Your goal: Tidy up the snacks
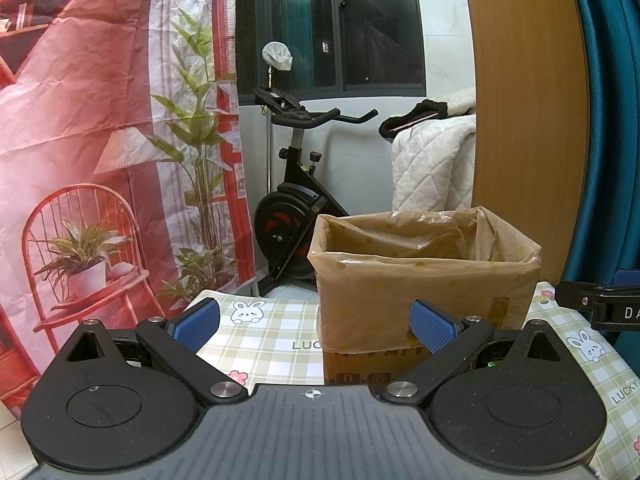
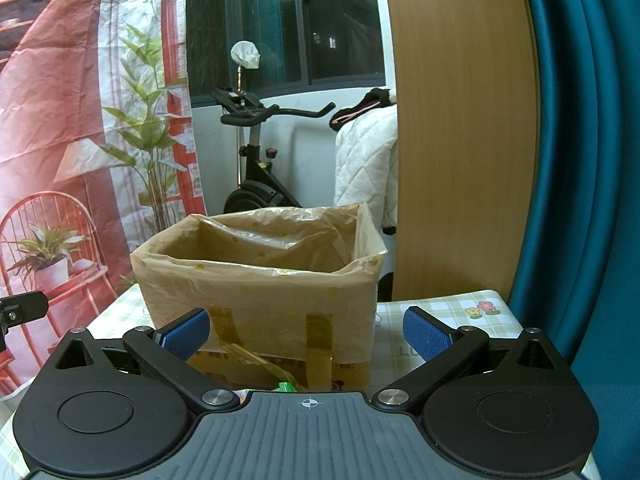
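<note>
A checked bench (image 1: 272, 344) is being occupied by a bag-lined box (image 2: 260, 288); the left tool (image 1: 316, 326) and right tool (image 2: 306, 332) are being held wide open, gripping nothing

A brown cardboard box (image 2: 260, 344), lined with a translucent tan bag (image 2: 256, 280) dotted in yellow, stands on a green-and-cream checked tablecloth (image 1: 260, 340) printed with white rabbits and red flowers. Blue pads (image 1: 198, 320) tip black grippers; a teal curtain (image 2: 580, 160) hangs behind.
</note>
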### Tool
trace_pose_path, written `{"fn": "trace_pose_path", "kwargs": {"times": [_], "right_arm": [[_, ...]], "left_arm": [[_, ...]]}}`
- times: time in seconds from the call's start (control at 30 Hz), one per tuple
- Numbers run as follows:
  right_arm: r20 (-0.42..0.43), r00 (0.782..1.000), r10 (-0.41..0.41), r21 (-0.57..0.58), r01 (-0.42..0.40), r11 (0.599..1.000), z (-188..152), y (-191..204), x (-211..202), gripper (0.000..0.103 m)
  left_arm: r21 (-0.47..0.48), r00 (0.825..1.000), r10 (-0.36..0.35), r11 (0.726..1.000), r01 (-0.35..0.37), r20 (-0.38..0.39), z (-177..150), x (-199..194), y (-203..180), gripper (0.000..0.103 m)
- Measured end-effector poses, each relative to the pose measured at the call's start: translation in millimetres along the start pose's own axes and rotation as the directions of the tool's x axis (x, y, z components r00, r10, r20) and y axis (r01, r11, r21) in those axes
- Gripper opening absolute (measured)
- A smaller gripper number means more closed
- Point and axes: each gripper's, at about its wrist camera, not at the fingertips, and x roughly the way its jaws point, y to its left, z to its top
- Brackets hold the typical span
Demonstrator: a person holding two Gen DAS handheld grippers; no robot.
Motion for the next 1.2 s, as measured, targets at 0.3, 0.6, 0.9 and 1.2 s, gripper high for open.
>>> {"fn": "trace_pose_path", "kwargs": {"times": [0.3,0.6,0.9,1.2], "right_arm": [[-0.002,1.000,0.000,-0.003,0.000,1.000,0,2,-2,0.103],[-0.003,1.000,0.003,-0.003,-0.003,1.000,0,4,-2,0.103],[0.053,0.998,0.037,-0.029,-0.035,0.999,-18,7,6,0.103],[-0.010,0.998,0.060,-0.055,-0.060,0.997,-42,6,31,0.103]], "left_arm": [[-0.005,1.000,-0.003,1.000,0.003,0.000,-1,-1,2,0.102],[-0.022,1.000,-0.005,1.000,0.006,0.016,-2,2,5,0.102],[-0.147,0.999,-0.032,0.989,0.036,0.028,-22,19,27,0.102],[-0.173,0.998,-0.067,0.983,0.064,-0.012,-44,40,43,0.102]]}}
